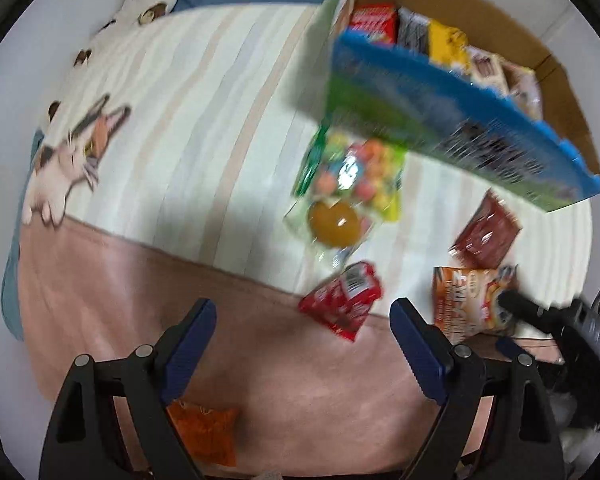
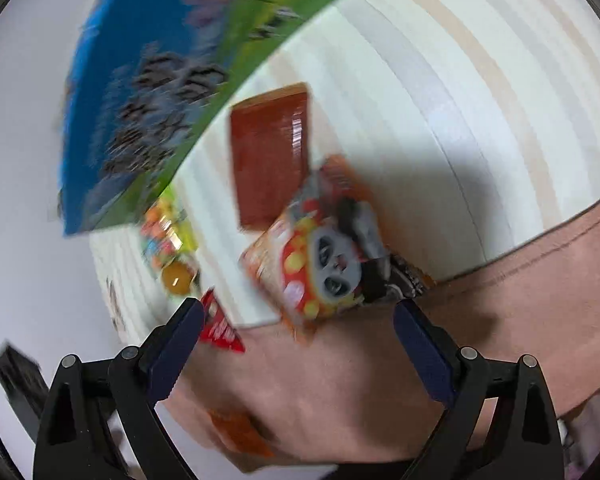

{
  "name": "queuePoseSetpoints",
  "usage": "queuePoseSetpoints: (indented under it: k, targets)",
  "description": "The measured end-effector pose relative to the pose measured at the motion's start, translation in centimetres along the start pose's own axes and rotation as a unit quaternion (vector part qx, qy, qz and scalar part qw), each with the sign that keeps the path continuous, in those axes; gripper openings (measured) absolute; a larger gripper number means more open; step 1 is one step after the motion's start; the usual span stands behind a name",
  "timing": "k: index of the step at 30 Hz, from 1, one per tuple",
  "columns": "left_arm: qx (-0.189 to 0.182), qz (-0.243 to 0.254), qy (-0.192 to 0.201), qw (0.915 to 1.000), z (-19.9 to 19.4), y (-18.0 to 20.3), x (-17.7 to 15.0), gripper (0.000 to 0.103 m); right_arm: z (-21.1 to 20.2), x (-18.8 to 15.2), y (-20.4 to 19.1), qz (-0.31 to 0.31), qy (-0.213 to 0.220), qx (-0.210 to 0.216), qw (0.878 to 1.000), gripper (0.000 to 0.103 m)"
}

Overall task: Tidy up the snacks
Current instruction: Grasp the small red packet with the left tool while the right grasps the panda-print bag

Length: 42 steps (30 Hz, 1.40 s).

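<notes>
Loose snacks lie on a striped bedspread beside a cardboard box [image 1: 452,80] with a blue and green side; several packets stand in it. In the left wrist view: a bag of coloured candy [image 1: 356,172], a jelly cup [image 1: 334,224], a red packet [image 1: 344,304], a brown-red packet [image 1: 486,230], an orange panda packet [image 1: 472,300]. My left gripper [image 1: 302,344] is open and empty, just short of the red packet. My right gripper [image 2: 296,344] is open and empty, right in front of the orange panda packet [image 2: 320,256]; the brown-red packet [image 2: 268,156] lies beyond it.
An orange packet [image 1: 204,432] lies under my left gripper on the pink band of the bedspread [image 1: 120,280]. The right gripper's black body [image 1: 572,328] shows at the right of the left wrist view. A cat-print pillow [image 1: 76,152] lies at the left.
</notes>
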<state>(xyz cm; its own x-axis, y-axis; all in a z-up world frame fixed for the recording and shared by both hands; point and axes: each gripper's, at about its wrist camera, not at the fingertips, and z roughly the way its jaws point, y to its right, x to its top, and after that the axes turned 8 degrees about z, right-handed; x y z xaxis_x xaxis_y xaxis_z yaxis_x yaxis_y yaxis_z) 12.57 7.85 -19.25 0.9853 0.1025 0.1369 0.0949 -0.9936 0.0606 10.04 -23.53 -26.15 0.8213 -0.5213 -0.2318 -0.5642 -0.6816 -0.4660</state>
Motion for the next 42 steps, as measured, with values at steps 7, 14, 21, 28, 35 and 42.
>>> queuePoseSetpoints:
  k: [7,14,21,28,35,42]
  targets:
    - [0.001,-0.001,-0.018,0.9998,1.9,-0.2,-1.2,0.089,1.4,2.1,-4.7,-0.152,0.036,-0.115,0.981,0.056]
    - [0.003,0.007,-0.029,0.9995,3.2,0.5,-2.1,0.089,2.8,1.0,-9.5,-0.268,0.052,-0.184,0.944,0.092]
    - [0.023,0.022,-0.036,0.9988,4.2,0.4,-2.6,0.089,6.3,-0.1,-8.7,-0.213,0.049,-0.199,0.955,0.089]
    - [0.012,0.040,-0.040,0.9983,5.0,0.7,-2.8,0.089,5.8,-3.4,-8.2,-0.357,0.049,-0.254,0.897,0.076]
    - [-0.005,0.115,-0.062,0.9915,7.7,4.2,-0.4,0.089,1.2,-3.0,-6.0,-0.281,0.041,-0.182,0.941,0.084]
    - [-0.012,0.117,-0.059,0.9913,9.0,3.7,0.4,0.036,1.5,-2.7,-3.5,-0.214,0.030,-0.160,0.963,0.084]
